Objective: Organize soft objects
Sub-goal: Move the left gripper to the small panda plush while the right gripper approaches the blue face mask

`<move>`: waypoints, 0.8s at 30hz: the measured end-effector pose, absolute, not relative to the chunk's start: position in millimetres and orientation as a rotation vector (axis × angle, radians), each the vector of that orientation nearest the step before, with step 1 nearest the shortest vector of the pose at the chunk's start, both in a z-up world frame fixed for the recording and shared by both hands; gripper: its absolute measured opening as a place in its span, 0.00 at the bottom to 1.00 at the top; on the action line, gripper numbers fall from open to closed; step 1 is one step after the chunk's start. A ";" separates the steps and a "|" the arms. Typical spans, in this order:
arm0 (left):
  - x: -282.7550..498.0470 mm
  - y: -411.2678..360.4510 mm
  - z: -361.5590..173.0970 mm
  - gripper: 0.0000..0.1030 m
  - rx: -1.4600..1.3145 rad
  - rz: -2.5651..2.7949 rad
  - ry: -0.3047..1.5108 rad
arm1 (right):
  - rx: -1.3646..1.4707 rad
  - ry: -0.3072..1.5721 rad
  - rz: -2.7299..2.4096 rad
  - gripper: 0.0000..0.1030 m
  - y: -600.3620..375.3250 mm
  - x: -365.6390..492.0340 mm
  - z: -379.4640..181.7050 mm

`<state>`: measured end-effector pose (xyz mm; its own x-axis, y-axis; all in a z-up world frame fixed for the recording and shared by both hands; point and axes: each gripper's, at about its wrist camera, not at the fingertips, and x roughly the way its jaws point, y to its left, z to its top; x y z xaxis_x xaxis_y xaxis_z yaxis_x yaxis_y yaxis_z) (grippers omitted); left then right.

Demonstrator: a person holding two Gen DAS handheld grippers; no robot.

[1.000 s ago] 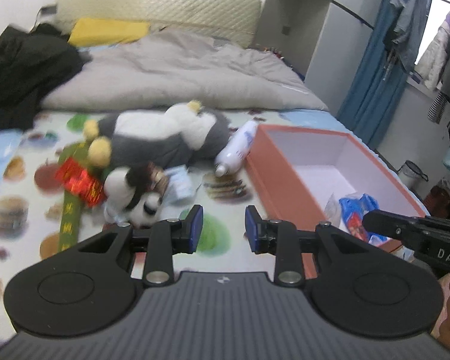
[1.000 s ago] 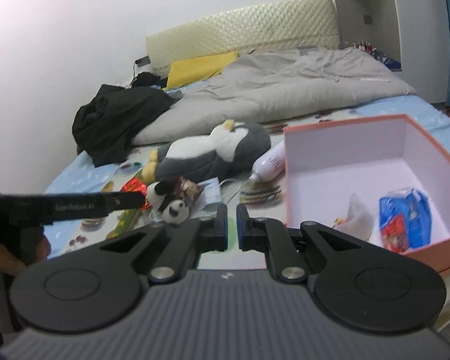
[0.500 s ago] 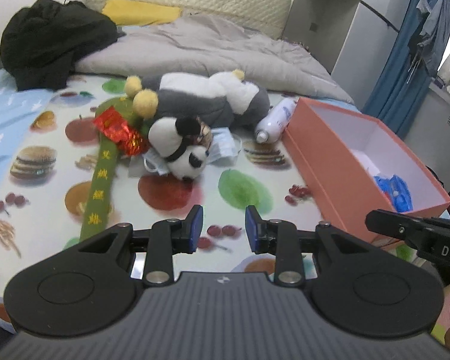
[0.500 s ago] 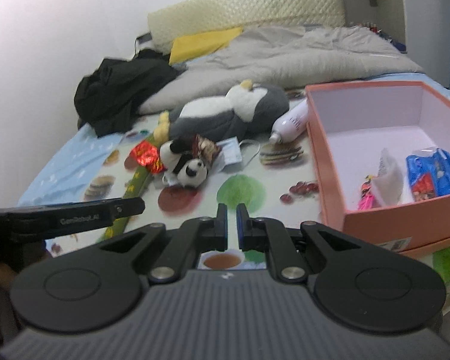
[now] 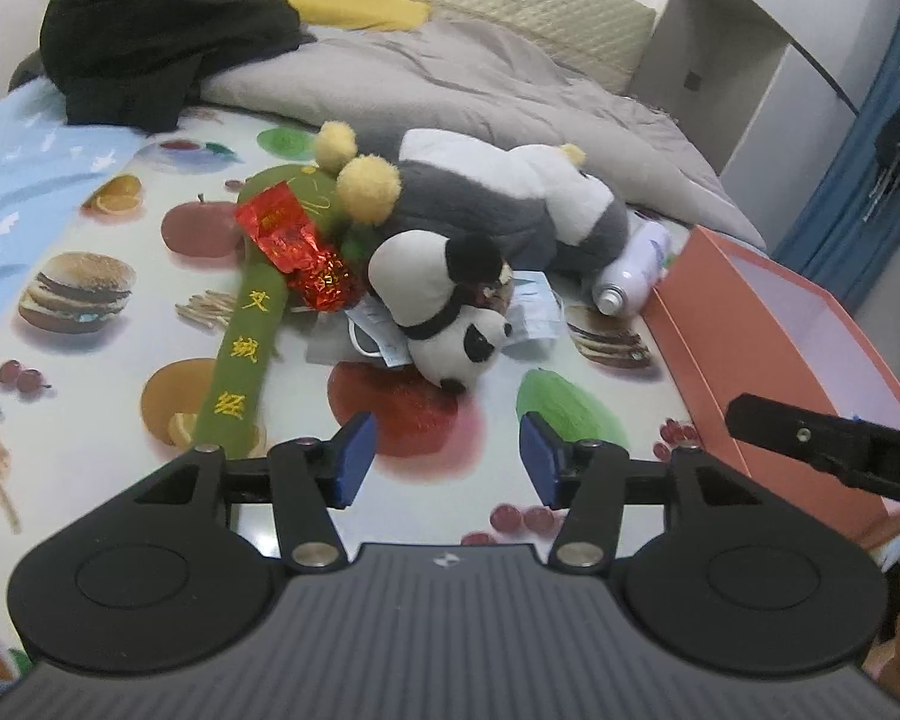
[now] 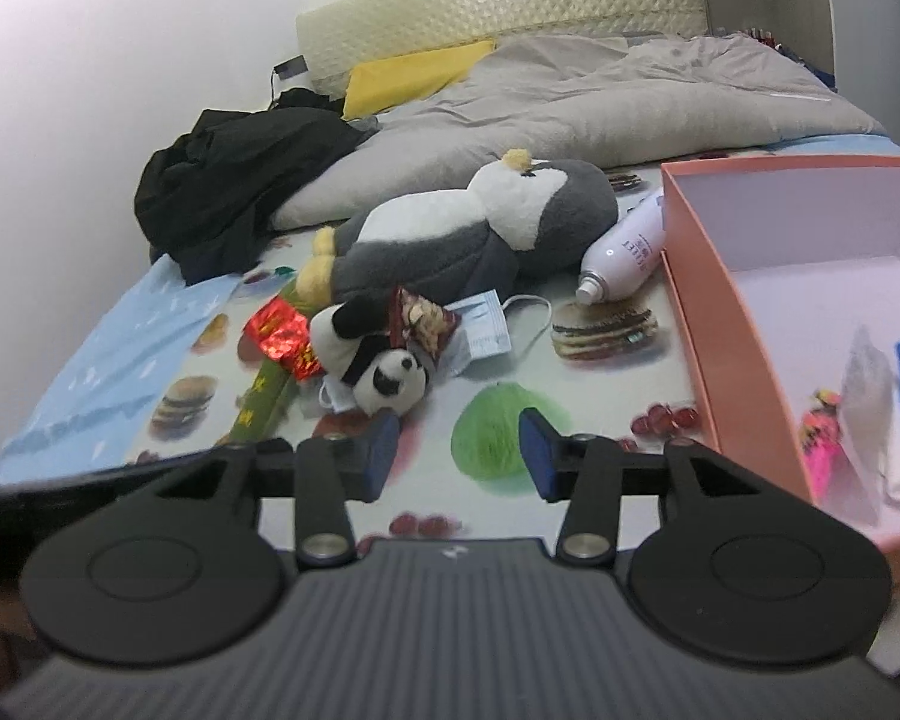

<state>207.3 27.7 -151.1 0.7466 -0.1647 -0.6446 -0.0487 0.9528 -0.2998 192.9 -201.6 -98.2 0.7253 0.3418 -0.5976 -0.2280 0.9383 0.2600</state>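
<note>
While both sets of jaws are opening with nothing between them, the left gripper [image 5: 444, 459] should be lowered squarely over the panda plush [image 5: 444, 312] so that the pads close on its body, not on the face mask [image 5: 534, 315] beneath. The panda plush is found just ahead of the left gripper, mid-bed on the printed sheet [image 5: 90, 408]. From the right gripper [image 6: 459, 450] it sits ahead and left; the orange box [image 6: 708, 330] stands at the bed's right edge.

Fuzzy plush panda [image 5: 444, 312], crinkly glossy red foil packet [image 5: 294, 246], matt orange cardboard box [image 6: 798, 300], smooth printed bedsheet [image 5: 120, 360].
</note>
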 end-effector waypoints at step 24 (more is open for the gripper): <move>307.0 42.1 -200.7 0.70 -0.584 -0.105 0.735 | 0.310 0.819 0.301 0.46 -181.3 347.8 -186.3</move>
<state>307.0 42.1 -200.7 0.7442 -0.2891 -0.6022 -0.1090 0.8368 -0.5365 347.8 -181.3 -186.3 0.6455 0.3777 -0.6638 -0.1416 0.9133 0.3819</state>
